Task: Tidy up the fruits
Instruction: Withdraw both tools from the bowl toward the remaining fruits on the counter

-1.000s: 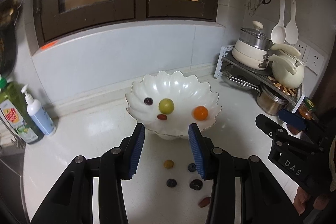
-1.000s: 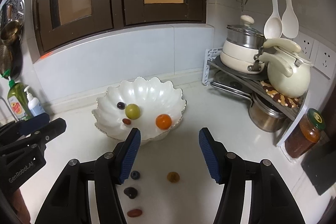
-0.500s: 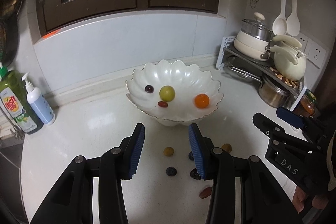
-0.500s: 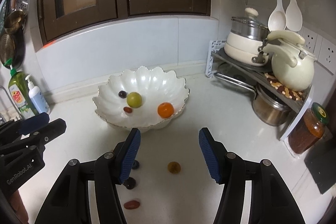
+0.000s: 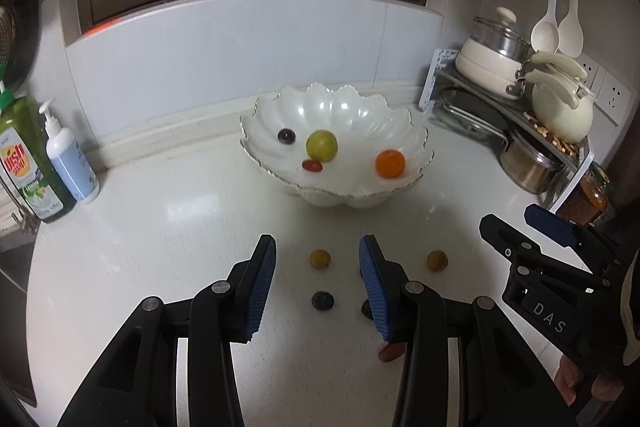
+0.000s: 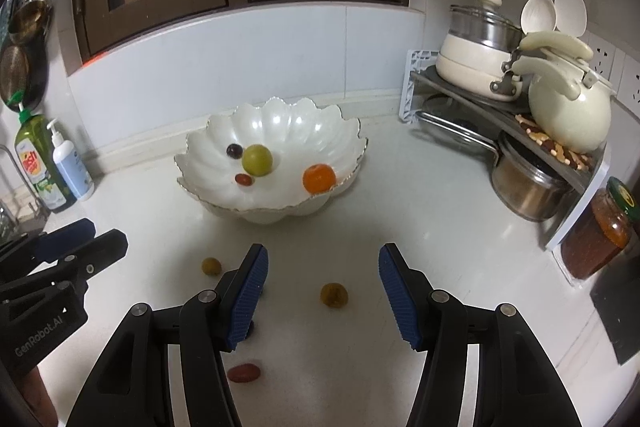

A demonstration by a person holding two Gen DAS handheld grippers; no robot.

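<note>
A white scalloped bowl (image 5: 416, 141) (image 6: 200, 151) stands on the counter and holds a green fruit (image 5: 321, 145), an orange fruit (image 5: 389, 164), a dark grape (image 5: 286, 135) and a small red fruit (image 5: 312, 165). Loose fruit lies in front of it: two brown-yellow ones (image 5: 319, 259) (image 5: 436, 261), a dark blueberry (image 5: 322, 300) and a red one (image 6: 244, 372). My left gripper (image 5: 317, 285) is open and empty above the loose fruit. My right gripper (image 6: 323, 287) is open and empty over a brown-yellow fruit (image 6: 333, 294).
Two soap bottles (image 5: 70, 163) (image 5: 24, 163) stand at the left by the sink. A corner rack (image 6: 496, 107) with pots, a cream kettle (image 6: 568, 107) and a steel pot stands at the right, with a jar (image 6: 596, 239) beside it.
Both grippers have drawn back from the bowl, so more loose fruit shows on the counter. Both stay open and empty. The fruit has not moved.
</note>
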